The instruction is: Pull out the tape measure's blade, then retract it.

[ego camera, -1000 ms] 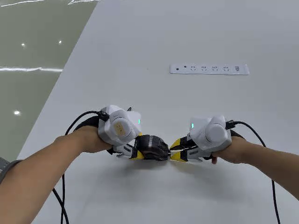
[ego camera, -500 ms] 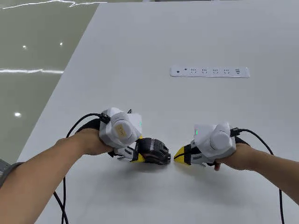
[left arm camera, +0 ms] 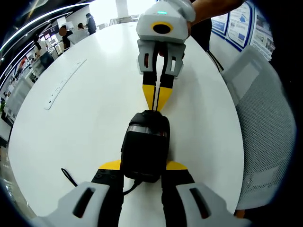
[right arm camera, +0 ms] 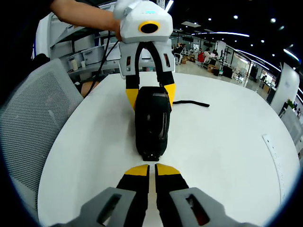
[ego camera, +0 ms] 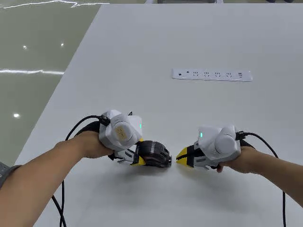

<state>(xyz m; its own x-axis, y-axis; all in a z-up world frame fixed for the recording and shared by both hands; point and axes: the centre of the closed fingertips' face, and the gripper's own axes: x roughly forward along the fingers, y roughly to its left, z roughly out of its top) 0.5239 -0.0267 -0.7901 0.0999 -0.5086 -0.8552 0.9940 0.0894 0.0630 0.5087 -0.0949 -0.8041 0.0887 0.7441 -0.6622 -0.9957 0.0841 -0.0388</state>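
Observation:
The black tape measure (ego camera: 154,153) lies on the white table (ego camera: 156,47), and my left gripper (ego camera: 138,160) is shut on its rear end. In the left gripper view the case (left arm camera: 146,146) sits between my yellow pads (left arm camera: 110,165). My right gripper (ego camera: 180,155) faces the case's front from a short gap away, its yellow tips pressed together. The right gripper view shows those shut tips (right arm camera: 152,170) just short of the case (right arm camera: 152,120). No blade shows in the gap. The right gripper (left arm camera: 157,97) also appears in the left gripper view, and the left gripper (right arm camera: 150,93) in the right gripper view.
A white power strip (ego camera: 211,74) lies farther back on the table. The tape measure's black wrist strap (right arm camera: 191,103) trails on the table behind the case. A grey mesh chair (left arm camera: 270,127) stands at the table's near edge. Black cables (ego camera: 78,124) run from both grippers.
My right gripper's tips were apart right at the case's front; they closed and drew back to the right, opening a short gap. The left gripper kept its hold on the case.

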